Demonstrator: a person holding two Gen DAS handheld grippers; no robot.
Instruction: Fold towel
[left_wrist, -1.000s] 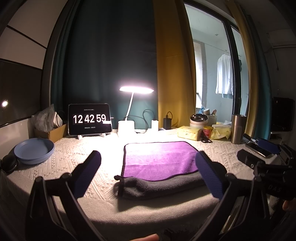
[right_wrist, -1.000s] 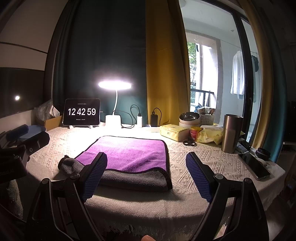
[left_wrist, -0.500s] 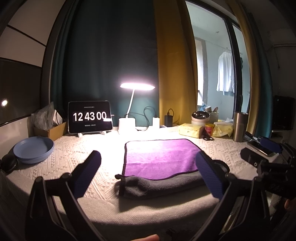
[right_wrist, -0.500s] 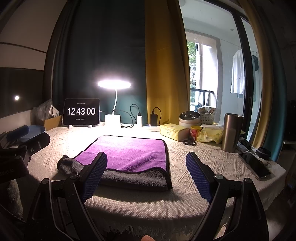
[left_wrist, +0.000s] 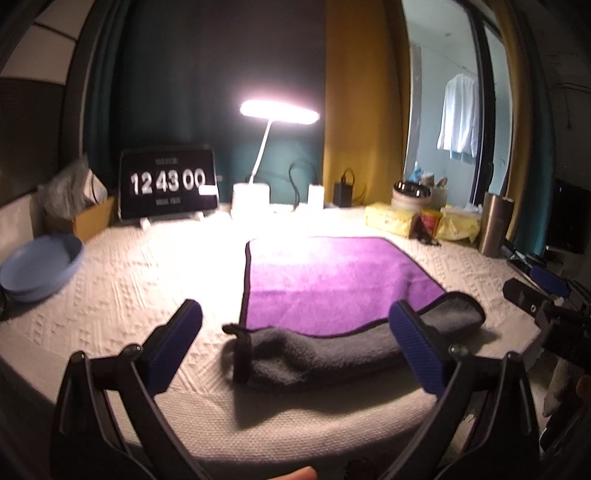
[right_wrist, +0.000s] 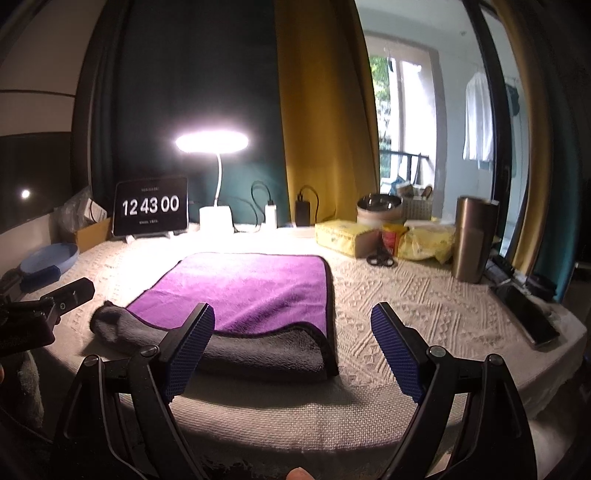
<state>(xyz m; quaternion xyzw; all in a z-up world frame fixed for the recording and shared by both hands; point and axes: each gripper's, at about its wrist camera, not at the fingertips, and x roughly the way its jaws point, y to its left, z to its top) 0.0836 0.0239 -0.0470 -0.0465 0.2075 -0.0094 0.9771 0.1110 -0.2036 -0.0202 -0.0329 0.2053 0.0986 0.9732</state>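
A purple towel (left_wrist: 332, 280) with a grey underside lies flat on the white tablecloth; its near edge is turned over into a grey roll (left_wrist: 325, 354). It also shows in the right wrist view (right_wrist: 251, 288), with the grey fold (right_wrist: 266, 350) at the front. My left gripper (left_wrist: 295, 343) is open and empty, just in front of the roll's left end. My right gripper (right_wrist: 291, 347) is open and empty, in front of the towel's near right corner. Each gripper shows at the edge of the other's view.
At the back stand a lit desk lamp (left_wrist: 277, 114), a tablet clock (left_wrist: 168, 186), a yellow box (right_wrist: 340, 236), scissors (right_wrist: 380, 258) and a metal tumbler (right_wrist: 472, 240). A blue bowl (left_wrist: 40, 266) sits far left. A phone (right_wrist: 528, 314) lies at the right edge.
Both grippers have dropped and moved a little closer to the towel's near edge. The towel has not moved. The clock now reads 12 43 00.
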